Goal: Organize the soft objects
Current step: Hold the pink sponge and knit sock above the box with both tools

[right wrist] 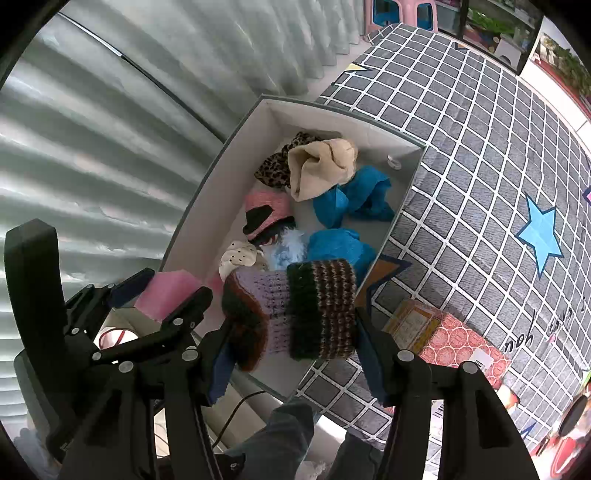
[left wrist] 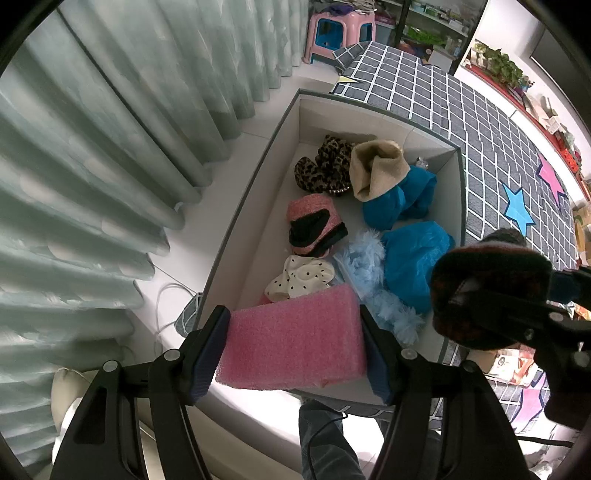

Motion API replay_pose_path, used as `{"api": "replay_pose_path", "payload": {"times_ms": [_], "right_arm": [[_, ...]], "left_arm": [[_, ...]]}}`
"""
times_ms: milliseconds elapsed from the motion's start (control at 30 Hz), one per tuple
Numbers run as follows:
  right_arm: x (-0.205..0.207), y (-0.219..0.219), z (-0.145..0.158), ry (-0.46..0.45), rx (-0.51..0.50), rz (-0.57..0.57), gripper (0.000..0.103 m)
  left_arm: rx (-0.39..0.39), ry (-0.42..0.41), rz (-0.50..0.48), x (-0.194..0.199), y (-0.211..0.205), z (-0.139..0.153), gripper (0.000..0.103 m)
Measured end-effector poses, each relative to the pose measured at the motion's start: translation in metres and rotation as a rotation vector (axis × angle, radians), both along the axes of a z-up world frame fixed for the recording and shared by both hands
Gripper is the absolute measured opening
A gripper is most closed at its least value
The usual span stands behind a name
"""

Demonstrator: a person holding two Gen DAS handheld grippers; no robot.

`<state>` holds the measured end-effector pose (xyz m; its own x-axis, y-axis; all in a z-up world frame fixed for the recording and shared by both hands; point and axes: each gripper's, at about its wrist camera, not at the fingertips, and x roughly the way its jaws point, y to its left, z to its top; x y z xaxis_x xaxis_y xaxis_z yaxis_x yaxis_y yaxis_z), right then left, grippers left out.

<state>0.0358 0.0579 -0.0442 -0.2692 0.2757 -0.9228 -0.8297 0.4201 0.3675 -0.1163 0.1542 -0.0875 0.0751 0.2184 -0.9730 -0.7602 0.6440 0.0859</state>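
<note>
A grey-rimmed white box (left wrist: 255,192) (right wrist: 207,206) on the floor holds several soft things: a leopard-print piece (left wrist: 325,166), a beige cloth (left wrist: 376,170), blue crumpled pieces (left wrist: 413,254), a pink and black knit (left wrist: 314,225), a dotted cream cloth (left wrist: 299,277) and a light blue fluffy piece (left wrist: 369,273). My left gripper (left wrist: 295,347) is shut on a pink foam block (left wrist: 295,339) over the box's near end. My right gripper (right wrist: 291,332) is shut on a striped knit item (right wrist: 295,314) above the box's near right corner; it shows in the left wrist view (left wrist: 487,295).
A grey checked mat (right wrist: 480,155) with star patches lies right of the box. Pale green curtains (left wrist: 92,147) hang on the left. A pink stool (left wrist: 340,33) stands far back. An orange patterned box (right wrist: 454,343) sits on the mat near the right gripper.
</note>
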Motion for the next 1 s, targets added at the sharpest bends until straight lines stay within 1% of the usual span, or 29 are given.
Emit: {"api": "replay_pose_path", "payload": {"times_ms": [800,1000], "right_arm": [[0.000,0.002,-0.003,0.009,-0.015,-0.003,0.060],[0.002,0.009,-0.006,0.010,-0.020,0.001,0.060]], "left_arm": [[-0.031,0.014,0.007,0.004,0.003,-0.009,0.070],[-0.039,0.018,0.011,0.009,0.007,-0.013,0.070]]}}
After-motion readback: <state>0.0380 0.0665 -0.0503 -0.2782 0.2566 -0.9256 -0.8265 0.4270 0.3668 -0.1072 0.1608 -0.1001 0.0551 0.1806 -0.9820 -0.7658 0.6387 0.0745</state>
